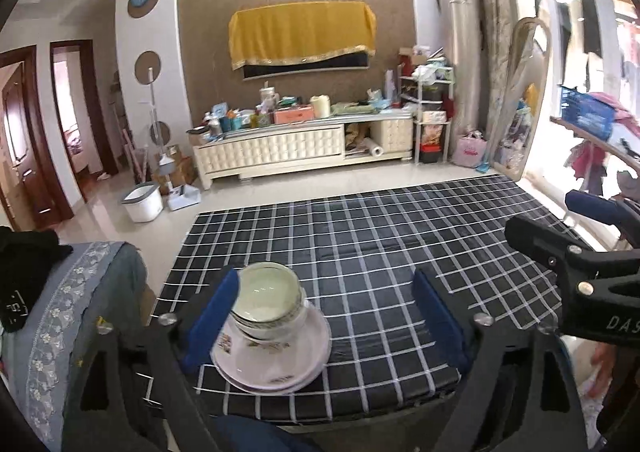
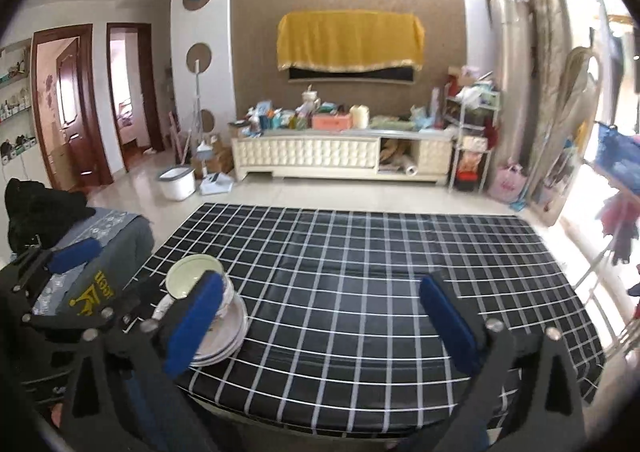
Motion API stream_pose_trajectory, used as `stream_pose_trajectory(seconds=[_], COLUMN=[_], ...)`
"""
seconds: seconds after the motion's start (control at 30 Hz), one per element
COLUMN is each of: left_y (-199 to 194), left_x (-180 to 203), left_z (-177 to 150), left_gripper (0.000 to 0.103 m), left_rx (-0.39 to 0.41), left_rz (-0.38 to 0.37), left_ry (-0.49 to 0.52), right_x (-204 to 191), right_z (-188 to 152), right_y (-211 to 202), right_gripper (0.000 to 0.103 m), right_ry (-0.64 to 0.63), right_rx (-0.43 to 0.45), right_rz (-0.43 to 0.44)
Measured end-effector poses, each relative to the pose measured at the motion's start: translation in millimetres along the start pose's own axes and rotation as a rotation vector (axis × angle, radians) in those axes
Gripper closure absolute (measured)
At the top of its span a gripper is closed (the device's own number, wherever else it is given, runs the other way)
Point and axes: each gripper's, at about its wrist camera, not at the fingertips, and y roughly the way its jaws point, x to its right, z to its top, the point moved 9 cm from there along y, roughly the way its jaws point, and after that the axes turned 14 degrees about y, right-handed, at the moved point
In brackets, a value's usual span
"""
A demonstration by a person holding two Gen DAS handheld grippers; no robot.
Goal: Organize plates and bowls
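A low table [image 1: 380, 236] covered in a black cloth with a white grid carries all the crockery in one pile near its front left corner: pale green-white ceramic bowls [image 1: 269, 292] with a dark patterned rim band, nested one inside another, sit on a stack of white round plates [image 1: 280, 356] with small floral prints. The rest of the checked cloth is bare. In the left wrist view the left gripper [image 1: 324, 316], black-framed with blue pads, has its jaws spread wide; its left pad [image 1: 212, 316] stands just beside the bowls and overlaps the plates' edge in the picture, but whether it touches them cannot be told — nothing is pinched between the two pads. The right gripper [image 2: 320, 328] is likewise spread wide with nothing held; in its own view the stack of bowls [image 2: 192, 280] and plates [image 2: 224, 336] lies behind its left pad [image 2: 196, 328], off to the left of the gap, which opens over empty cloth [image 2: 340, 292]. The right gripper's black frame and one blue pad [image 1: 592, 207] also show at the right edge of the left wrist view, and the left gripper's frame with a blue pad [image 2: 76, 254] shows at the left edge of the right wrist view. Left of the table stands a piece of furniture draped in grey-blue cloth with a white lace border [image 1: 68, 312], with a black garment [image 2: 36, 207] on top. Beyond, a cream television cabinet [image 1: 304, 143] crowded with household items stands under a screen draped in yellow cloth [image 1: 302, 31].
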Motion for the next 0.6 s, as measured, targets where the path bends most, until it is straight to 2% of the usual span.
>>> stream_pose_trajectory(seconds=[0.03,0.3,0.6], left_y=[-5,-32,-53], left_x=[6,28,41], left_z=[-2,-18,-22], left_gripper=[0.001,0.0,0.0], left_rx=[0.003,0.036,0.069], left_rz=[-0.011,-0.042,-0.041], left_ry=[0.001,-0.039,-0.04], right_x=[3,27,38], right_z=[-3,-30,-48], right_y=[-6,-36,-58], right_gripper=[0.0,0.0,0.0], right_ry=[-0.003,-0.02,0.022], right_rx=[0.007,0.025,0.023], right_rz=[-0.004,-0.064,-0.039])
